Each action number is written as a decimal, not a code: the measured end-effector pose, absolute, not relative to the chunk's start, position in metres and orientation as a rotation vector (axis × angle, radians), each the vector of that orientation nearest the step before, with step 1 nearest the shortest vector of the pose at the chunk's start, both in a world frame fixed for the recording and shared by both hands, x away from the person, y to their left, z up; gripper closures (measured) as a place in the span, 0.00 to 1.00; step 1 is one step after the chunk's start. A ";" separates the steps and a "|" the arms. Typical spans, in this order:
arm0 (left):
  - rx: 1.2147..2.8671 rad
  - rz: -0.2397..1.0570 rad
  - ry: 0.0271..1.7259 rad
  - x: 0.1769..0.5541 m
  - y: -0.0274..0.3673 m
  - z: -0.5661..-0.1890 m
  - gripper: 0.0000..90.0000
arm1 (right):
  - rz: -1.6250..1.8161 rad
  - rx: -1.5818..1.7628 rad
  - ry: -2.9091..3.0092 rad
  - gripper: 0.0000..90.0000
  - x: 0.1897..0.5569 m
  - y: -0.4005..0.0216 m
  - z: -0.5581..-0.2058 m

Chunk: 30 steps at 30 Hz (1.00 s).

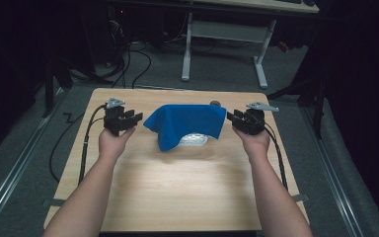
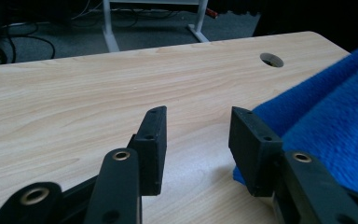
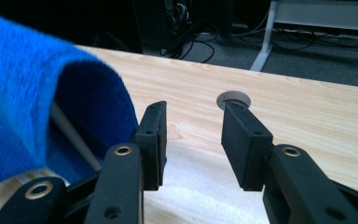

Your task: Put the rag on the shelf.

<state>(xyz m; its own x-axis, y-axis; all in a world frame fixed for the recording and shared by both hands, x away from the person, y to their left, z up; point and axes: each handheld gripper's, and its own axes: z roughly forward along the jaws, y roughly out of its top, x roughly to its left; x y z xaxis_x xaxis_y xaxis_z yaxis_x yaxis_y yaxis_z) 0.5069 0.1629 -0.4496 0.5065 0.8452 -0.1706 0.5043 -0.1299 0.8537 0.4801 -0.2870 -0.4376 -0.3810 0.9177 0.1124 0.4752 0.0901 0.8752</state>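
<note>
The left gripper (image 1: 137, 117) hangs with its jaws parted and nothing between them, just left of the one blue cloth (image 1: 187, 123), whose edge lies beside its right jaw in the left gripper view. That cloth is draped near the middle of the wooden table (image 1: 177, 187) over one pale clear object (image 1: 195, 139) that peeks out below, its long axis running left to right between the two grippers. The right gripper (image 1: 231, 118) is likewise parted and empty, just off the cloth's right edge.
</note>
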 end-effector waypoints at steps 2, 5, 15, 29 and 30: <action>1.798 0.459 1.118 0.500 0.164 -0.452 0.64 | 1.225 1.344 1.912 0.67 0.476 -0.287 -0.437; 1.796 0.463 1.118 0.495 0.166 -0.453 0.64 | 1.225 1.333 1.897 0.67 0.471 -0.287 -0.438; 1.764 0.460 1.125 0.462 0.183 -0.463 0.62 | 1.175 1.278 1.921 0.60 0.440 -0.288 -0.437; 1.882 0.370 1.047 0.368 0.168 -0.496 0.54 | 1.165 1.136 1.991 0.46 0.342 -0.268 -0.462; 1.896 0.368 1.033 0.359 0.165 -0.499 0.54 | 1.170 1.141 1.993 0.45 0.325 -0.265 -0.471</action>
<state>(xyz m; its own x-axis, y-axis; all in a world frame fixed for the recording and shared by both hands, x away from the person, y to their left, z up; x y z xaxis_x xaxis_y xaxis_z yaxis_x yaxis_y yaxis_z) 0.3594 0.1648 -0.4988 0.6038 0.7822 -0.1538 0.5082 -0.2290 0.8302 0.3253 -0.2647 -0.4708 -0.4835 0.8743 -0.0423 0.3893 0.2580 0.8842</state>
